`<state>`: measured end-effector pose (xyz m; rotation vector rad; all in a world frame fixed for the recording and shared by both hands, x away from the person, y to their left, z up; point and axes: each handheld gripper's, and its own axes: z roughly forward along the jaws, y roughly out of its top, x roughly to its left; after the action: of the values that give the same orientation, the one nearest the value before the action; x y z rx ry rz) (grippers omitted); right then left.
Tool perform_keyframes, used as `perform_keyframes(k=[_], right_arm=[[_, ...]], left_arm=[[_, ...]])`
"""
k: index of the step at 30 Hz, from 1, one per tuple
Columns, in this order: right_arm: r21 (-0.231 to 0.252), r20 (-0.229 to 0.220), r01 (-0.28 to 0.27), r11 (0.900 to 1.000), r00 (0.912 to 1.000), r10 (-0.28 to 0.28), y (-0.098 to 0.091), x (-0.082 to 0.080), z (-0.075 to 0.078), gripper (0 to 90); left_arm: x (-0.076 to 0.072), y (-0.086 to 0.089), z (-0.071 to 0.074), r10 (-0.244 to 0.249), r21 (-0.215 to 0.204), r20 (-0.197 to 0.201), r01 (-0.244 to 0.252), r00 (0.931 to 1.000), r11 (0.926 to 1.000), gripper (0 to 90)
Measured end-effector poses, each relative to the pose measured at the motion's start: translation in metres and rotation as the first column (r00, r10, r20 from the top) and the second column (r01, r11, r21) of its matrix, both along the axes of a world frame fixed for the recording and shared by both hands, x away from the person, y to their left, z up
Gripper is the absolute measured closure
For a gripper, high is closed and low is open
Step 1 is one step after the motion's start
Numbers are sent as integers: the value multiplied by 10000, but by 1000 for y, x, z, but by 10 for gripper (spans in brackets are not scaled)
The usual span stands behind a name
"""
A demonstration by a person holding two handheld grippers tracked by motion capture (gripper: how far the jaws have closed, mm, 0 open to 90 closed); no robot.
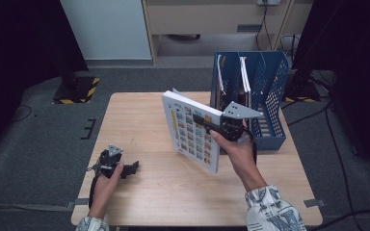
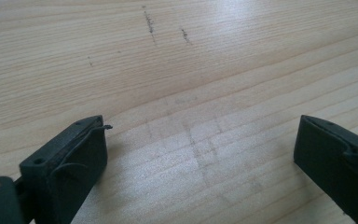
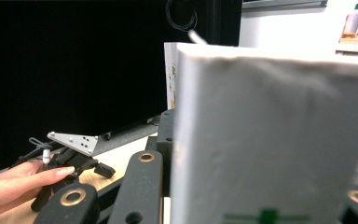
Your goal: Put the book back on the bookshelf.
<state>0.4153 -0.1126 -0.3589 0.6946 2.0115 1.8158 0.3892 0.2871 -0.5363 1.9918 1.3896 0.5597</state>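
A thick white book (image 1: 192, 132) with a cover of small coloured pictures hangs tilted above the middle of the wooden table (image 1: 139, 120). My right gripper (image 1: 211, 121) is shut on the book's upper right edge, just in front of the blue file rack (image 1: 270, 96). In the right gripper view the book's white page block (image 3: 270, 140) stands between the jaws, with one black finger (image 3: 165, 135) pressed on its left side. My left gripper (image 1: 132, 168) rests on the table at the front left, held by a hand. Its jaws (image 2: 200, 135) stand open over bare wood.
The blue rack at the back right of the table holds white upright books (image 1: 243, 72) in its slots. Dark floor and cables surround the table. The left gripper (image 3: 98, 170) and its hand show low at the left of the right gripper view.
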Motion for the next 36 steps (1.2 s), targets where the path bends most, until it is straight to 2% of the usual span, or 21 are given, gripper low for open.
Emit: perform_keyframes(k=[9, 21, 36], right_arm=[[55, -12, 93, 9999, 10000, -93, -15, -7, -1, 739], [92, 120, 122, 9999, 9999, -124, -36, -21, 0, 740], [207, 29, 114, 9997, 9999, -114, -59, -31, -1, 740]], left_arm=[[0, -2, 0, -47, 187, -28, 48, 10000, 9998, 13], [0, -3, -1, -92, 196, -54, 93, 9999, 9998, 4], [1, -3, -1, -120, 211, -85, 122, 9999, 9997, 0]])
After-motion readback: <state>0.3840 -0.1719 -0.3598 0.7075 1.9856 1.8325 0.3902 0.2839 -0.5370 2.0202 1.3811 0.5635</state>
